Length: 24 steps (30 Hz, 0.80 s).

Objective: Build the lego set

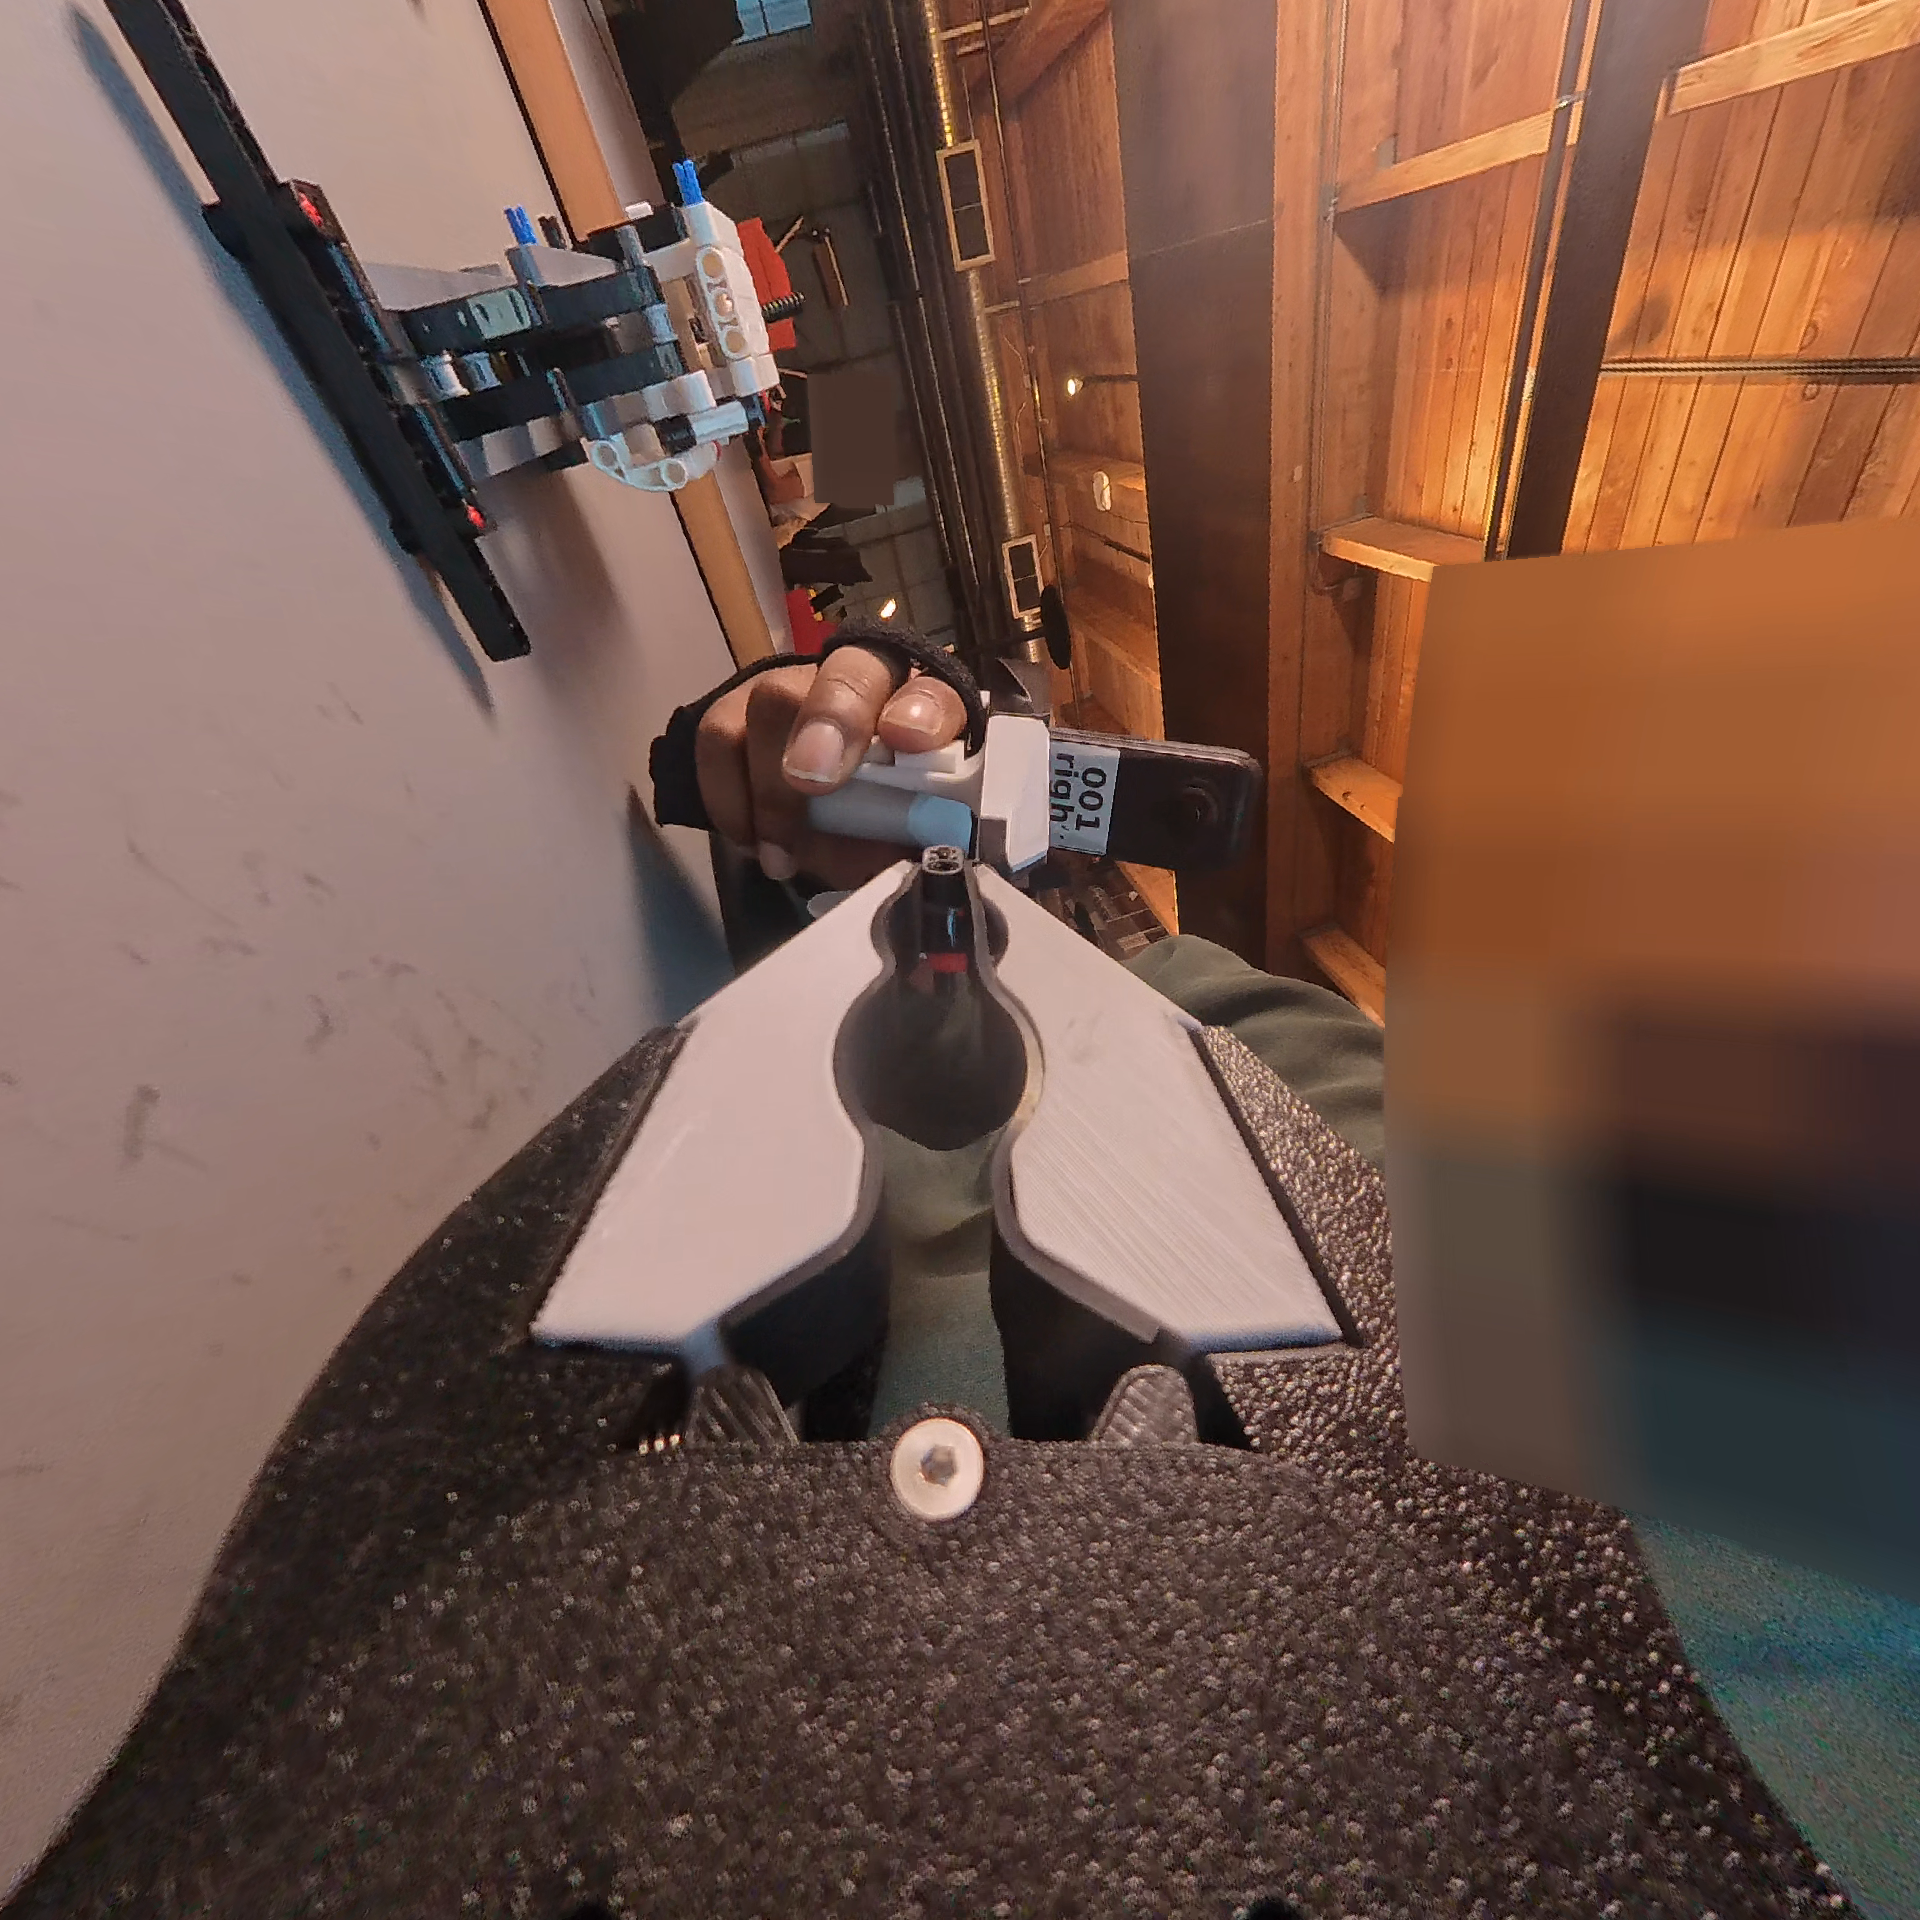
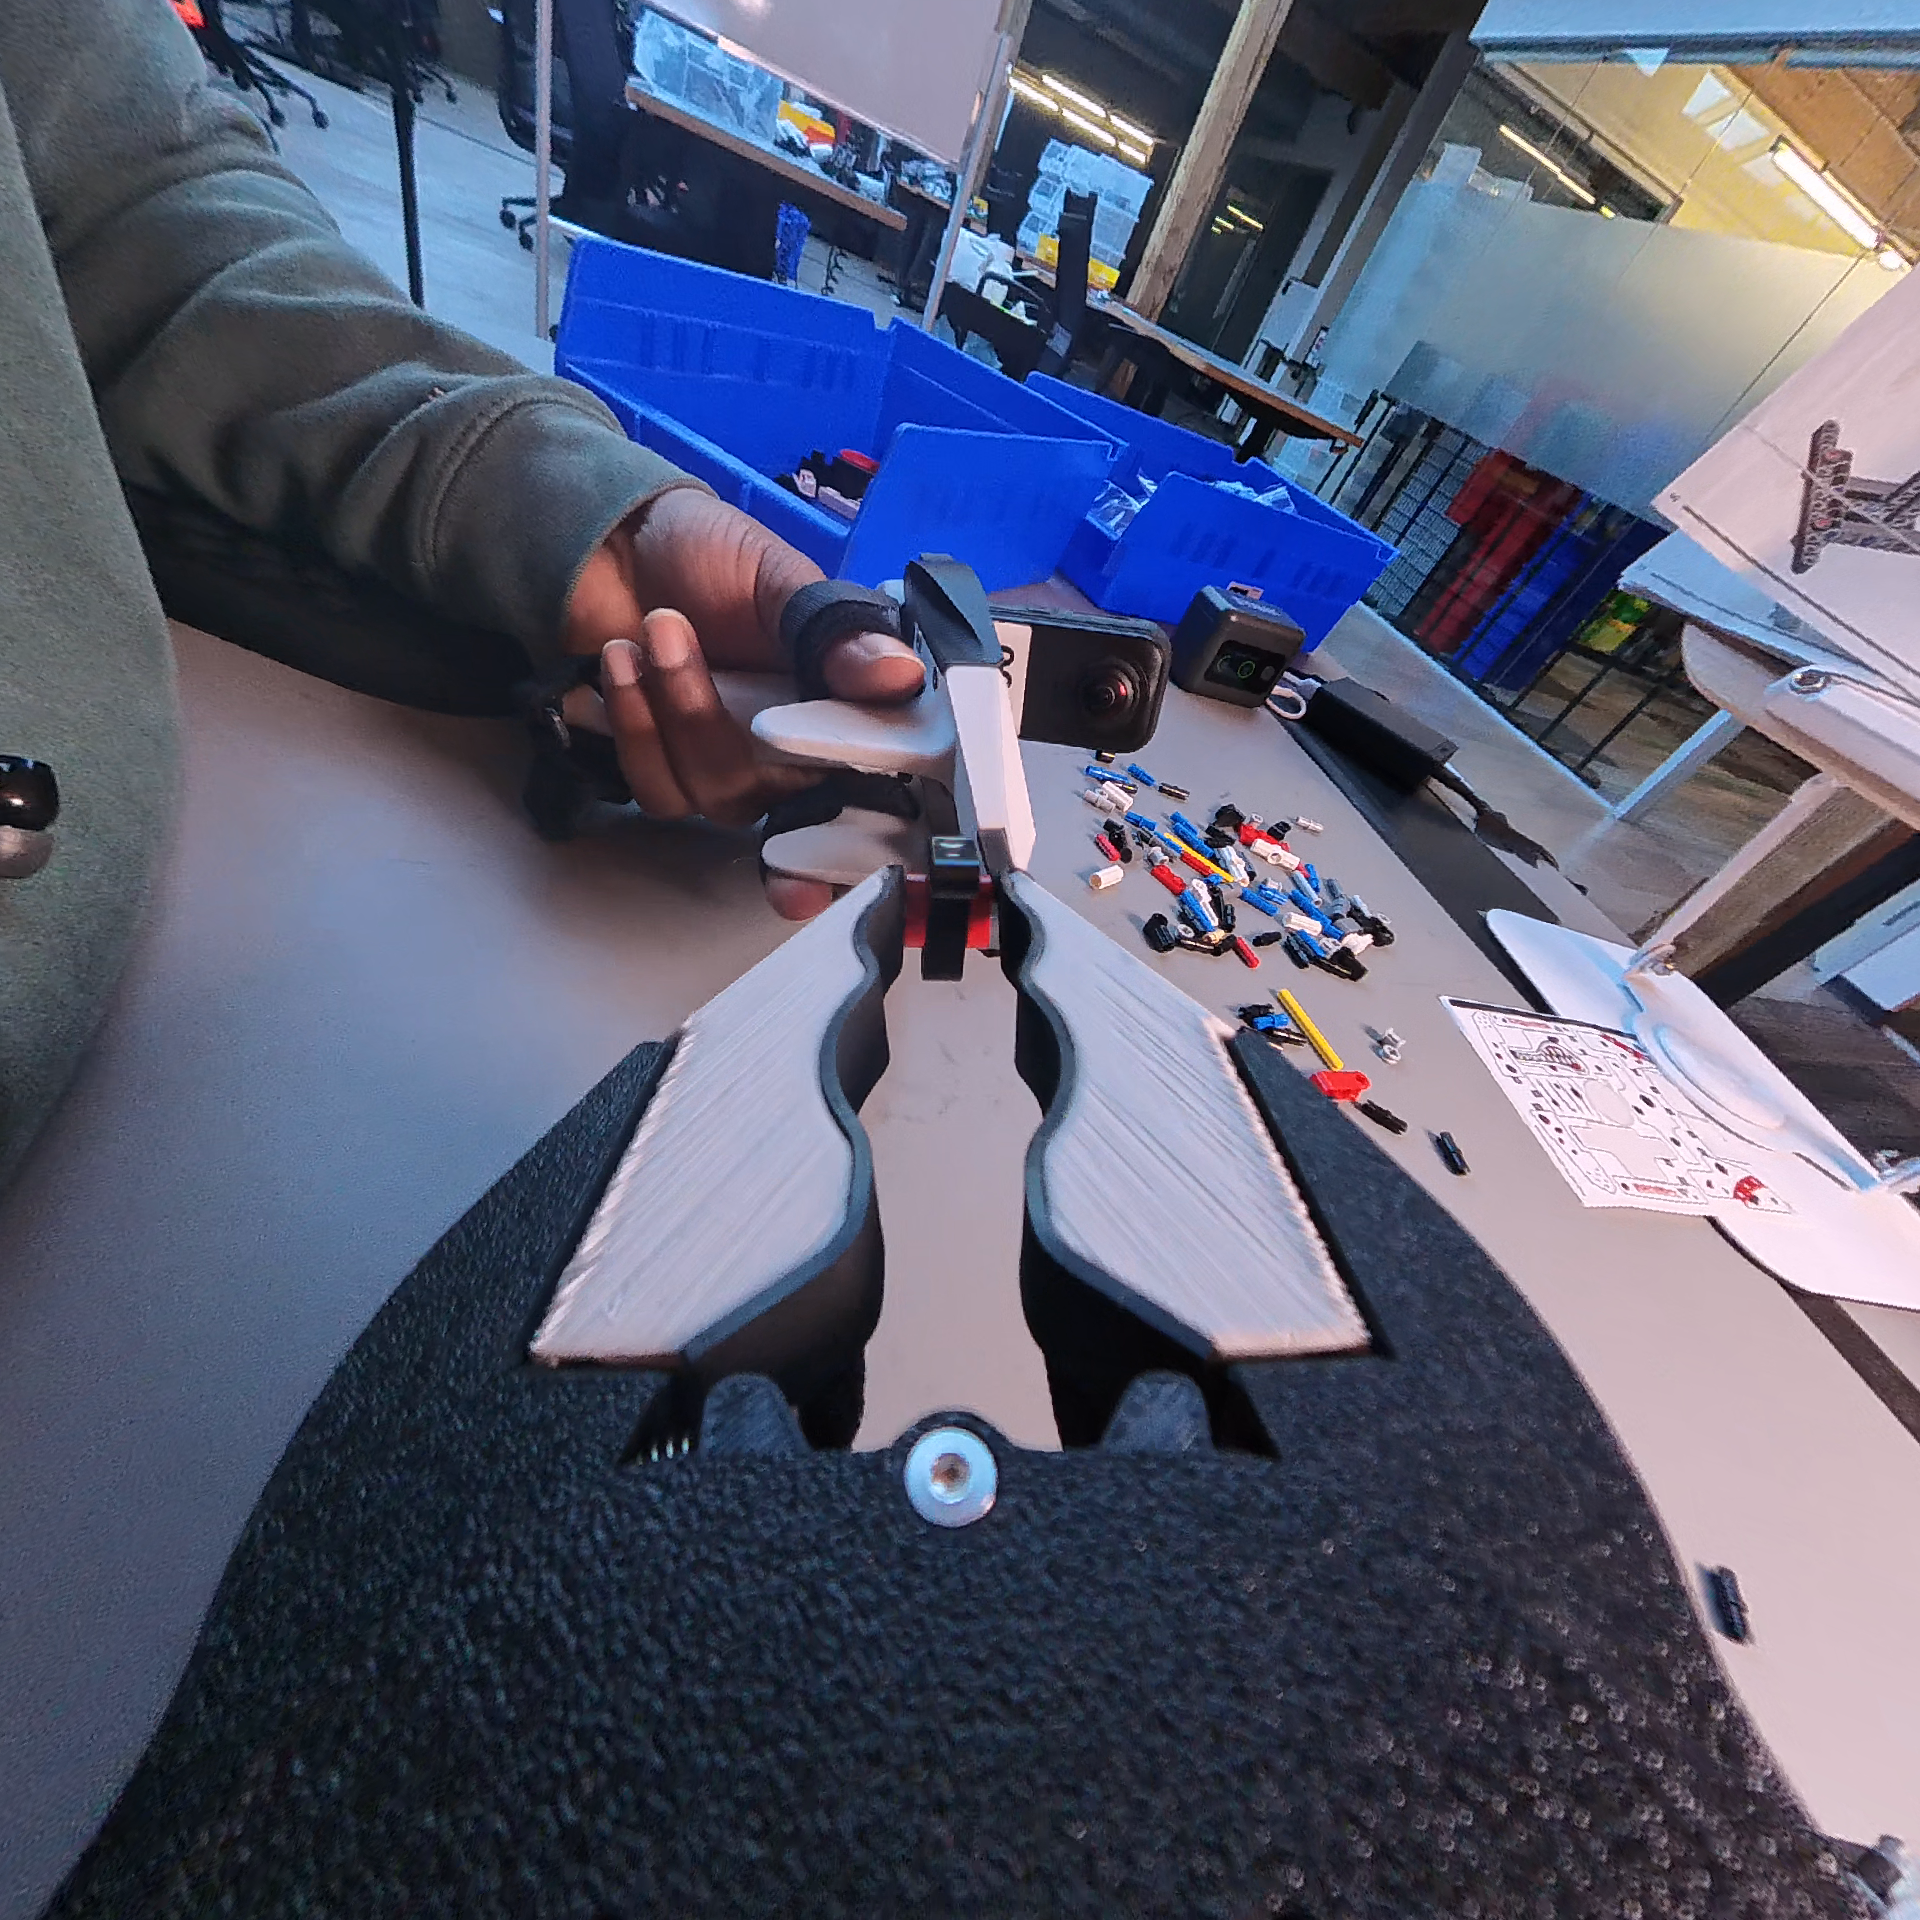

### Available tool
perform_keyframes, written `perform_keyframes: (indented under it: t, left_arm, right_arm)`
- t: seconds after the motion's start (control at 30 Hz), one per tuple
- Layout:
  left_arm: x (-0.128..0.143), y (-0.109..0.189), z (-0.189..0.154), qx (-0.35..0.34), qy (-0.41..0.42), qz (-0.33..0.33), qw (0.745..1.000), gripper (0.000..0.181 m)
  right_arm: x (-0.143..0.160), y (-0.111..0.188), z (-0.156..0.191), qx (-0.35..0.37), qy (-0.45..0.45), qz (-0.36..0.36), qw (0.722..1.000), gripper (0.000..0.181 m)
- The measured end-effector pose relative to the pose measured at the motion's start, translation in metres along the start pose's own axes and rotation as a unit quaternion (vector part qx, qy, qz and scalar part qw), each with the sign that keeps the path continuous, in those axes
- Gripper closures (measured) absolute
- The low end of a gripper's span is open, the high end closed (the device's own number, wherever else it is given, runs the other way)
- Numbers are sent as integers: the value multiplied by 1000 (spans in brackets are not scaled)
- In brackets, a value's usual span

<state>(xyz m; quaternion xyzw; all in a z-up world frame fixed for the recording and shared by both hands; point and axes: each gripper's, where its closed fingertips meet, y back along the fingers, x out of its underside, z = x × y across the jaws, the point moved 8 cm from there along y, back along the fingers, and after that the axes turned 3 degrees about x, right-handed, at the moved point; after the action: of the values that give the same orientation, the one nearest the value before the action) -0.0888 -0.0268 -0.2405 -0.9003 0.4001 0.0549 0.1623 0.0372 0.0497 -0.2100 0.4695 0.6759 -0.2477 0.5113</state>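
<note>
Two grippers meet nose to nose above the grey table [image 2: 312, 1039], and both pinch the same small piece. The left gripper [image 1: 943, 883] is squeezed tight on a short black piece [image 1: 940, 914] with a red ring on it. The right gripper [image 2: 948, 896] is squeezed tight on a red and black piece [image 2: 948, 920]. I think these are two halves being pushed together, but I cannot tell if they have joined.

The piece looks tiny, light, hard and smooth, so it may slip or twist. It seems best to hold it by its flat sides, near the end, and push straight.

The half-built model [image 1: 499, 353] stands on the table, well apart from the grippers. A pile of loose little pieces [image 2: 1236, 883] lies on the table beside a printed sheet [image 2: 1579, 1112], with blue bins [image 2: 977, 457] behind.

The gripper tips cover most of the held piece. Its holes and pegs are too small to see.
</note>
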Motion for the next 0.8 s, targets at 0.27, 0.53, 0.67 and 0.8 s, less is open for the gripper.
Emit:
perform_keyframes:
  t: [0.27, 0.53, 0.67, 0.8]
  left_arm:
    - [1, -1, -1, 5, 2, 4, 1000, 173]
    - [2, -2, -6, 15, -18, 17, 1000, 174]
    - [3, -3, -8, 13, -38, 22, 999, 175]
    - [4, -3, -10, 0, -63, 31, 998, 174]
  right_arm:
    - [-2, 2, 1, -9, 16, -4, 1000, 166]
    - [-7, 4, 0, 3, 37, -8, 999, 167]
    - [-9, 5, 1, -7, 32, -14, 999, 167]
    - [-7, 6, 1, -23, 18, -15, 999, 166]
